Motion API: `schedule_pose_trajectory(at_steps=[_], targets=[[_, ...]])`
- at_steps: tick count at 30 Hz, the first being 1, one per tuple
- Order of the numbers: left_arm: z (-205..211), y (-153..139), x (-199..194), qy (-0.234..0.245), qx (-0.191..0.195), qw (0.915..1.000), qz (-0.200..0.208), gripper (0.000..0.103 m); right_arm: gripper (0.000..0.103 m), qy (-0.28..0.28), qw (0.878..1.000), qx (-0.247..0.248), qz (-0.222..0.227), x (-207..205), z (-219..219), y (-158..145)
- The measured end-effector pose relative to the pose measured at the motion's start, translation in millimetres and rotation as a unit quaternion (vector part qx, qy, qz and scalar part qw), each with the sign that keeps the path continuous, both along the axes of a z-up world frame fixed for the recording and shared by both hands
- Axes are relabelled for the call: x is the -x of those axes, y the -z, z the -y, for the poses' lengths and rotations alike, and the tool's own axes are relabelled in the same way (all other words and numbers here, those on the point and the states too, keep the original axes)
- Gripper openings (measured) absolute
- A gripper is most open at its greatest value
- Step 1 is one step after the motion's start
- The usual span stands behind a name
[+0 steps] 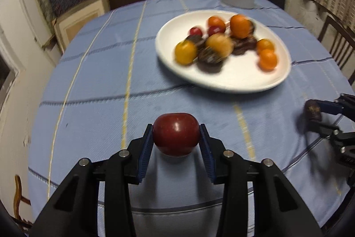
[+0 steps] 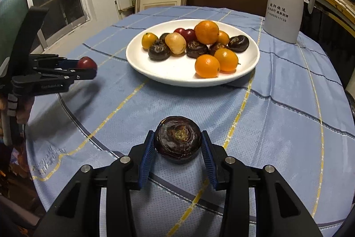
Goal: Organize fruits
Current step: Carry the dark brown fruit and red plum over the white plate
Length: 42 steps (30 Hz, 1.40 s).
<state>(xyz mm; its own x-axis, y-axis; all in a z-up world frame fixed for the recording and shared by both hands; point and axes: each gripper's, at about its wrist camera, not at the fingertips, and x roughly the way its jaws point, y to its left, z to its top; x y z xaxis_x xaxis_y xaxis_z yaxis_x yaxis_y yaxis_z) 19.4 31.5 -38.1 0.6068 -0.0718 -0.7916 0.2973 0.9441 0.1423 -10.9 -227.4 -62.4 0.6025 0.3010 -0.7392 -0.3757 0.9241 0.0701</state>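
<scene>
Evidently each hand-held gripper has clamped one fruit near the plate point(image 2: 142, 68) for sorting: left hand-held gripper point(image 1: 176, 137) a red fruit point(image 1: 176, 133), right hand-held gripper point(image 2: 177, 141) a dark chestnut point(image 2: 178, 137).

Left gripper point(image 1: 176, 137) and right gripper point(image 2: 177, 143): black linkage arms, silver screws, ribbed blue pads point(image 2: 148, 157).

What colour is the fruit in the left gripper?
Dark red fruit, glossy, clearest in the left wrist view.
</scene>
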Motion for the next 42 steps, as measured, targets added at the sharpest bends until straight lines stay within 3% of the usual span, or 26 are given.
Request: schedule_pose_trajectory(at_steps=[9, 20, 42], targets=[[55, -29, -11, 0.026, 0.006, 0.9989, 0.039, 0.040, 0.042, 0.003, 0.998, -0.031, 0.045, -3, 1, -37], [69, -45, -54, 0.003, 0.013, 0.9983, 0.056, 0.040, 0.042, 0.015, 0.994, -0.058, 0.091, -41, 6, -78], [71, -28, -127, -0.012, 0.016, 0.9993, 0.031, 0.040, 0.042, 0.046, 0.995, -0.073, 0.050, -132, 10, -57]])
